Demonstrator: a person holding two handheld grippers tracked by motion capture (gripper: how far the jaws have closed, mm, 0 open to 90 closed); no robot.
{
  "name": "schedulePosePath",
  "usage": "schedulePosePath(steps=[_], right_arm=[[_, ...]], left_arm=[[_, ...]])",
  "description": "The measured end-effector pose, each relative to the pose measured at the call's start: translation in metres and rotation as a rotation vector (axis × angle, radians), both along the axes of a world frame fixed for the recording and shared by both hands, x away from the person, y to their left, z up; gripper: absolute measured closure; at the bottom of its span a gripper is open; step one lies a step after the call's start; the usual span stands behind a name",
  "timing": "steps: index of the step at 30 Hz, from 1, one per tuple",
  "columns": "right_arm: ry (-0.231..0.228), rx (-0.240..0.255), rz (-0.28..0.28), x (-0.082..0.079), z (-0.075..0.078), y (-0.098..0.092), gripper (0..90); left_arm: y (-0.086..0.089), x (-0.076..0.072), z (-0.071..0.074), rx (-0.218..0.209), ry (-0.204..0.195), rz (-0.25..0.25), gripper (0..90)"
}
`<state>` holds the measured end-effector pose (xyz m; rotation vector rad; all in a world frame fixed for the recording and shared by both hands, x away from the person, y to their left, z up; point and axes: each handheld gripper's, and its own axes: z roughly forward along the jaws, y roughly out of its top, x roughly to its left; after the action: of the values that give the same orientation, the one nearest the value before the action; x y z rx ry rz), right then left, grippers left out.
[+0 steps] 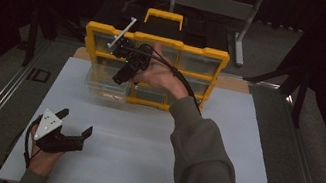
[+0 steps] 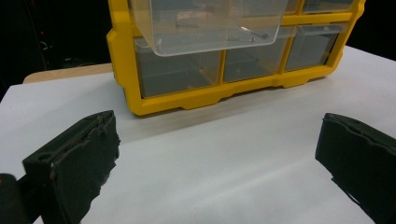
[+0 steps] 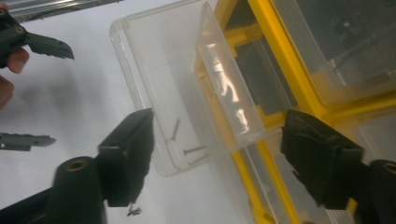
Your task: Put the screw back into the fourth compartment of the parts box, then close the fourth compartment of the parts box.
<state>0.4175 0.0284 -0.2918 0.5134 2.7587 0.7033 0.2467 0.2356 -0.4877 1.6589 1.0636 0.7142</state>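
Dark room, white table [image 1: 137, 168]: your right hand-held gripper [image 3: 215, 154] gapes over the pulled-out drawer [image 3: 177, 107] at the far edge, screws [image 3: 187, 144] inside; left hand-held gripper [image 1: 73, 132] waits apart, near corner.

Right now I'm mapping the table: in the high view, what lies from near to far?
Left gripper → bare white tabletop → pulled-out clear drawer → yellow organizer.

The person is wearing an olive-grey long sleeve [image 1: 204, 165]. Both the left gripper [image 1: 74, 125] and right gripper [image 1: 122, 75] are showing black bodies, trailing black cables; a grey three-cornered plate [image 1: 49, 121] is topping the left.
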Motion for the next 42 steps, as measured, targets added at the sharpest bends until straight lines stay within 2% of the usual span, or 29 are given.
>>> schedulePosePath(steps=[5,16,26,29,42], right_arm=[[-0.02,-0.004,-0.001,-0.006,-0.002,-0.008,18.3],[-0.03,-0.009,-0.002,-0.019,-0.007,-0.026,17.4],[-0.038,-0.018,-0.001,-0.023,-0.015,-0.035,16.5],[-0.067,-0.022,-0.012,-0.026,-0.014,-0.039,17.4],[-0.072,0.012,-0.016,-0.036,-0.019,-0.063,17.0]], left_arm=[[-0.001,0.0,0.0,0.001,0.0,0.0,0.2],[-0.001,0.0,-0.001,0.003,0.002,0.001,0.2],[-0.001,0.001,-0.001,0.006,0.001,-0.001,0.2],[-0.001,0.001,-0.001,0.006,0.002,-0.001,0.2],[-0.001,0.001,-0.001,0.004,0.002,0.0,0.2]])
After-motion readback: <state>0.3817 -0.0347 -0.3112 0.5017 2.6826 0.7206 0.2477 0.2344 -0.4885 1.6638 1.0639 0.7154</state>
